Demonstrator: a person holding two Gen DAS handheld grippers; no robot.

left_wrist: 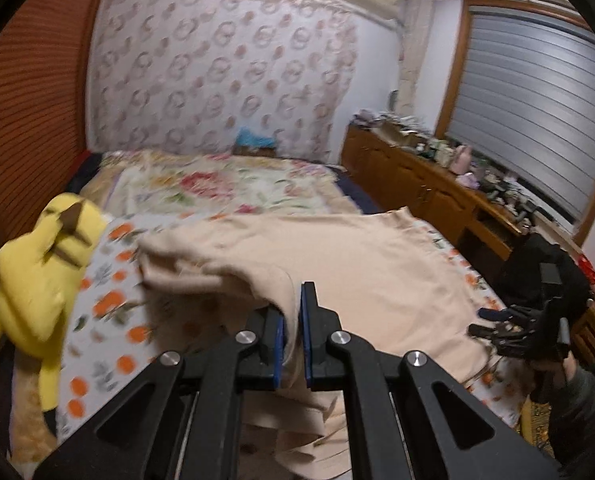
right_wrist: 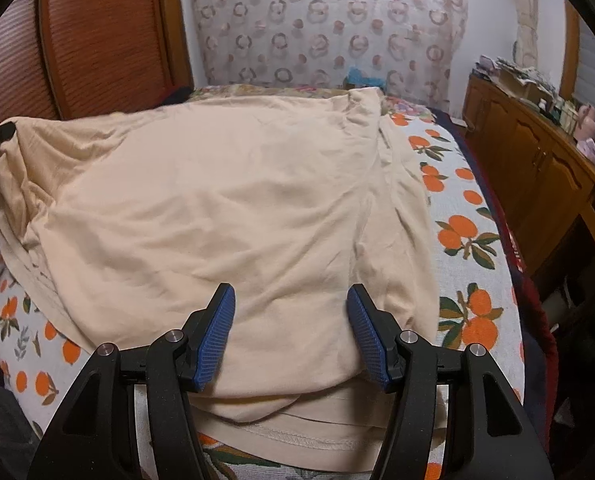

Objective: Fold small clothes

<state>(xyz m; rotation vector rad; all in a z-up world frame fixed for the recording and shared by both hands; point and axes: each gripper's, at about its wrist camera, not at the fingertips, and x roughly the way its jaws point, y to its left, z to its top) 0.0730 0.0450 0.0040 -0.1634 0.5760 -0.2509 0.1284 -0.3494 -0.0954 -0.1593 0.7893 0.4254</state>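
Garment: a beige shirt (right_wrist: 225, 200) lies spread over the orange-print sheet (right_wrist: 465, 240) on the bed, filling the middle of the right wrist view; its stitched hem runs along 6 o'clock, and one side is already doubled over toward 3 o'clock.
Left gripper (left_wrist: 293, 332): jaws pressed together, pinching a fold of the shirt's edge; cloth runs between the blue pads and hangs below them. In the right wrist view the same gripper's tip shows at 9 o'clock, where the cloth is drawn up off the bed.
Right gripper (right_wrist: 291, 332): jaws spread, with the shirt lying under the gap between them, near the hem. The pads press on nothing, so it holds nothing.
Surroundings: a yellow plush toy (left_wrist: 37, 280) sits at 9 o'clock in the left wrist view, beside the sheet; a wooden cabinet (left_wrist: 417, 184) stands at 3 o'clock.
Step in hand: judged from the raised edge, a side fold; the left side is being lifted to carry across the body of the shirt.
Next move: probably bring the pinched edge over toward 3 o'clock and lay it flat, keeping the hem lined up; the right gripper could pin the middle so the cloth does not drag.
Risk: the thin fabric may bunch or slide on the sheet.
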